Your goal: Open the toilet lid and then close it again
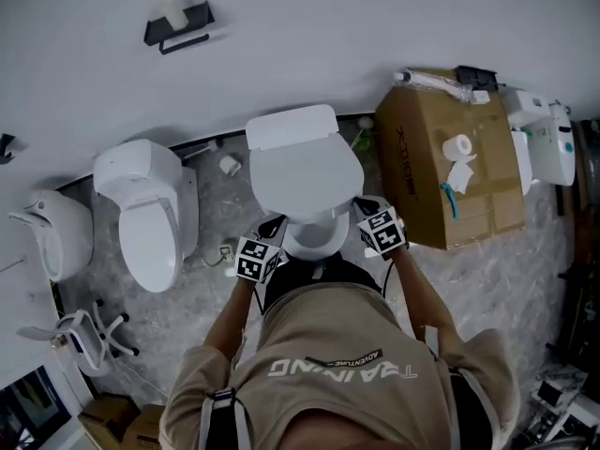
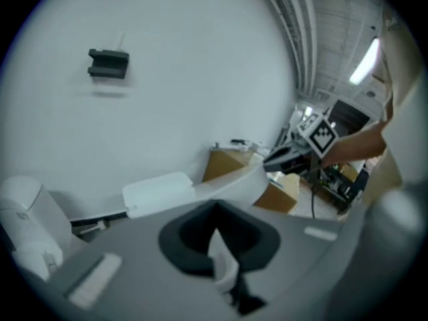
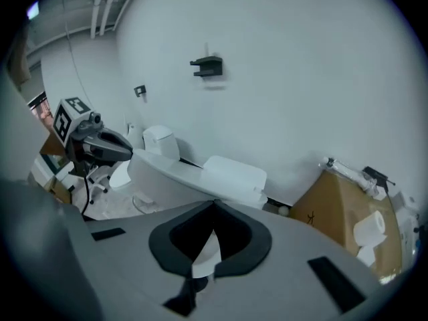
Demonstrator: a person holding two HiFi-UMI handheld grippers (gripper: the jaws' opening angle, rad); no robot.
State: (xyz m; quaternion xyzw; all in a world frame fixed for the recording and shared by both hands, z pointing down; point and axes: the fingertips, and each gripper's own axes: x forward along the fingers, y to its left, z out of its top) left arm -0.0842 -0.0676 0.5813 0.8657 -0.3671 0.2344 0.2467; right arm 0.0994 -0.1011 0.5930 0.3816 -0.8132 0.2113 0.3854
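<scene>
**A:** Where's the lid (image 1: 305,170) just now?

**B:** It's hinged right in front of the tank (image 1: 291,126) and is partway up. Its front edge is off the bowl (image 1: 316,237), so the opening farther out from the tank shows beneath it.

**A:** And the tools?

**B:** There's one at each front corner, at the end of the lid farthest from the tank. The left tool (image 2: 224,271) is clenched on a white edge, and so is the right tool (image 3: 202,261). I take that edge for the lid's rim, though only a sliver shows between the jaws.

**A:** Why both corners?

**B:** Probably to keep the lid level on its hinge, since a pull at one corner could twist it. Holding far from the tank also gives the most leverage.

**A:** Going up or coming down?

**B:** I can't say. It stands about midway, neither leaning on the tank nor lying flat.

**A:** Anything in the way?

**B:** Not really. A cardboard box (image 1: 450,162) stands to the right of the tank and a second toilet (image 1: 150,216) to its left, both apart from the lid's swing. The risk I'd watch is the smooth rim slipping and the lid dropping onto the bowl.
</scene>
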